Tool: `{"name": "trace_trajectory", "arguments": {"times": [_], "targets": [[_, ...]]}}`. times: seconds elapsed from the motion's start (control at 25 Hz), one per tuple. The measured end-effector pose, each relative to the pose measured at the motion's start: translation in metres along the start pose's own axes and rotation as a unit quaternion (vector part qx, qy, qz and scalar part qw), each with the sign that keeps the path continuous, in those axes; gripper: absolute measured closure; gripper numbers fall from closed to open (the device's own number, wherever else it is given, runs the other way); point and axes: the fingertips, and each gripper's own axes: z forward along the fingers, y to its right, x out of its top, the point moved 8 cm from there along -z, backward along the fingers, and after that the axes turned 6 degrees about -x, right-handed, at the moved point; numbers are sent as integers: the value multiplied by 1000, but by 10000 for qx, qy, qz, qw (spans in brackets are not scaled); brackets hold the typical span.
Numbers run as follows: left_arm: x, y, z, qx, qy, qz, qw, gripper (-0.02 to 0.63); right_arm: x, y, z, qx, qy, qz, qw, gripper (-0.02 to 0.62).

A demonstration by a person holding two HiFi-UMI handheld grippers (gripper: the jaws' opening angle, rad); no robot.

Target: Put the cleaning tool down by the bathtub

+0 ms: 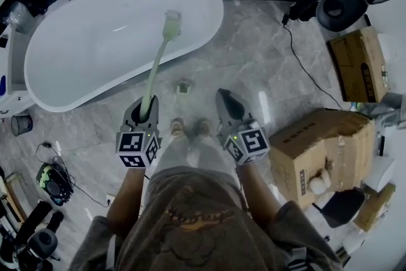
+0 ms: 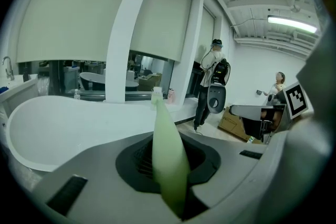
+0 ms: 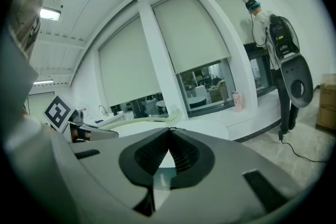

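Note:
A long pale green cleaning brush (image 1: pixel 157 63) reaches from my left gripper (image 1: pixel 147 112) out over the white bathtub (image 1: pixel 82 54); its pale head (image 1: pixel 171 24) hangs above the tub's right part. The left gripper is shut on the brush's handle (image 2: pixel 167 157), which runs forward between the jaws toward the tub (image 2: pixel 63 123). My right gripper (image 1: pixel 226 101) is held over the marble floor to the right of the brush; its jaws meet at the tips with nothing between them (image 3: pixel 169 131). The brush also shows far left in the right gripper view (image 3: pixel 152 119).
A floor drain (image 1: pixel 184 86) lies below the tub's right end. Cardboard boxes (image 1: pixel 320 152) stand at the right, another box (image 1: pixel 358 63) behind them. A cable (image 1: pixel 304 66) crosses the floor to black equipment (image 1: pixel 342 0). A small bin (image 1: pixel 21 124) and dark gear (image 1: pixel 54 179) sit at the left. Another person (image 2: pixel 211 84) stands by the windows.

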Motion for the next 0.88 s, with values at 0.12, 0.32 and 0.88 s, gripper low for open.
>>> {"name": "trace_trajectory", "arguments": {"times": [0.12, 0.32, 0.88], "targets": [[-15, 1, 9, -2, -144, -52, 9999, 546, -13, 8, 6, 0, -105, 38, 9999, 595], [-40, 2, 28, -42, -305, -142, 9994, 546, -38, 18, 19, 48, -231, 45, 9997, 595], [-123, 8, 68, -49, -771, -446, 9960, 546, -113, 54, 43, 101, -562, 227, 9981, 595]]}}
